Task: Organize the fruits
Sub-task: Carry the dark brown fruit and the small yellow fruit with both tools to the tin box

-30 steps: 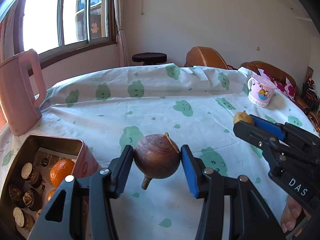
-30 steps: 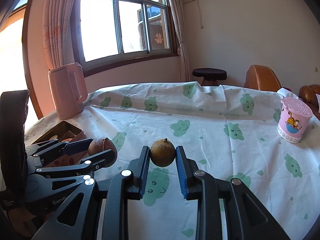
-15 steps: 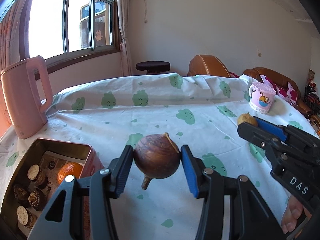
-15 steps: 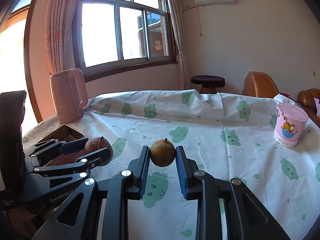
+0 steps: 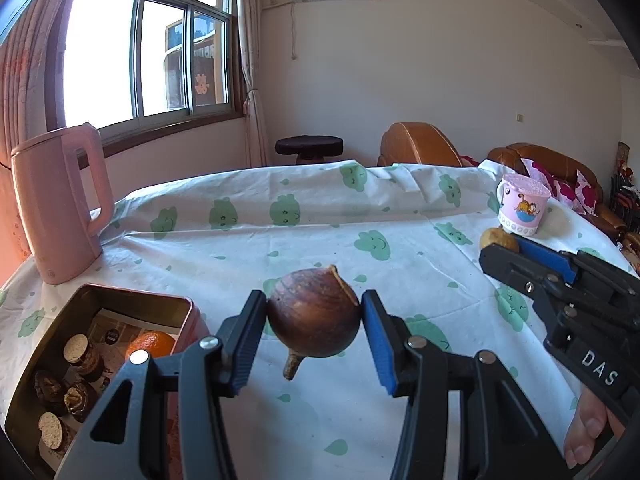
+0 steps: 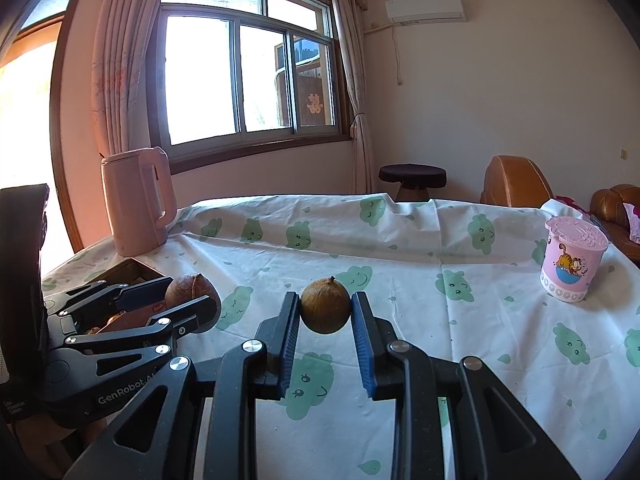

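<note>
Left wrist view. Left gripper (image 5: 314,322): black frame, blue pads, clamped on a round dark-brown fruit with a short stem (image 5: 313,313), held clear above the white tablecloth with green cloud faces (image 5: 280,240). At 8 o'clock of the fruit: rectangular red-sided metal tin (image 5: 120,300), open, resting on the cloth, holding one round orange fruit (image 5: 151,343) and several small dark cork-topped pieces (image 5: 82,356). At 10 o'clock: tall pink plastic kettle with handle (image 5: 60,204), upright near the table edge. At 3 o'clock: right gripper (image 5: 500,246), seen side-on, with a small tan round fruit (image 5: 496,238) at its tip; fingertips of the person's hand (image 5: 588,428) beneath it. At 2 o'clock: pink cartoon-printed mug (image 5: 522,210), upright, well apart from the tin.

Right wrist view. Right gripper (image 6: 326,316): pads pressed on both sides of the tan fruit (image 6: 325,311), held above the cloth (image 6: 440,300). At 9 o'clock: left gripper (image 6: 188,300) closed on the brown fruit (image 6: 188,288), with the tin's corner (image 6: 128,272) just behind it. Kettle (image 6: 138,200) at 10 o'clock; mug (image 6: 572,264) at 3 o'clock.
</note>
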`<state>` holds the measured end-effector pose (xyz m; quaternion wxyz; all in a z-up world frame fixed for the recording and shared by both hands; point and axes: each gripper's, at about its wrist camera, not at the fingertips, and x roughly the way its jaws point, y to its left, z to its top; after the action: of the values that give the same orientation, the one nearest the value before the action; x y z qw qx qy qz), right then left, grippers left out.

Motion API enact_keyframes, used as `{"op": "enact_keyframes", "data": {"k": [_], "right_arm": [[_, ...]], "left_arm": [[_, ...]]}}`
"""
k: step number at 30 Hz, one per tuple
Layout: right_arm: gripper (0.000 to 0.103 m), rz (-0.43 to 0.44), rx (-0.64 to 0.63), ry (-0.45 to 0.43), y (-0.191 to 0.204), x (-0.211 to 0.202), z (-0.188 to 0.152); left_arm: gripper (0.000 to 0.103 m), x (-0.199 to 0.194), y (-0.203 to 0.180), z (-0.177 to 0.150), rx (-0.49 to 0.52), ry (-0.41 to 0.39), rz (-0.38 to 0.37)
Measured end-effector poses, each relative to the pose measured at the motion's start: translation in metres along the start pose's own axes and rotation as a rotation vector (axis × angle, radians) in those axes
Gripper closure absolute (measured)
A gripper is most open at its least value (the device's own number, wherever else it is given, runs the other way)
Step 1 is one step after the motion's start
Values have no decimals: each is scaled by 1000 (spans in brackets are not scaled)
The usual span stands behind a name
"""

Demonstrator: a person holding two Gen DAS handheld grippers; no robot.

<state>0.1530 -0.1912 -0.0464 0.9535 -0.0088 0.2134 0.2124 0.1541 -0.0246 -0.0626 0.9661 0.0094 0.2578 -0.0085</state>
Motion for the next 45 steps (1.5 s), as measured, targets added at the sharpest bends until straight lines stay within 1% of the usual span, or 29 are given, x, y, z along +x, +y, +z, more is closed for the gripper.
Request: {"op": "enact_keyframes", "data": {"k": [26,36,45], "right_arm": [[75,-18,-22,-77,4,-15,-1],[75,-30,-50,-122,11,-23,-2],[75,-33,-52,-126,12,-25,-3]], "left_arm": [[52,-18,3,-2,-16,-94,22],[52,-30,4,-5,-21,-150,44],[52,-36,5,-6,-22,-168,45]]}}
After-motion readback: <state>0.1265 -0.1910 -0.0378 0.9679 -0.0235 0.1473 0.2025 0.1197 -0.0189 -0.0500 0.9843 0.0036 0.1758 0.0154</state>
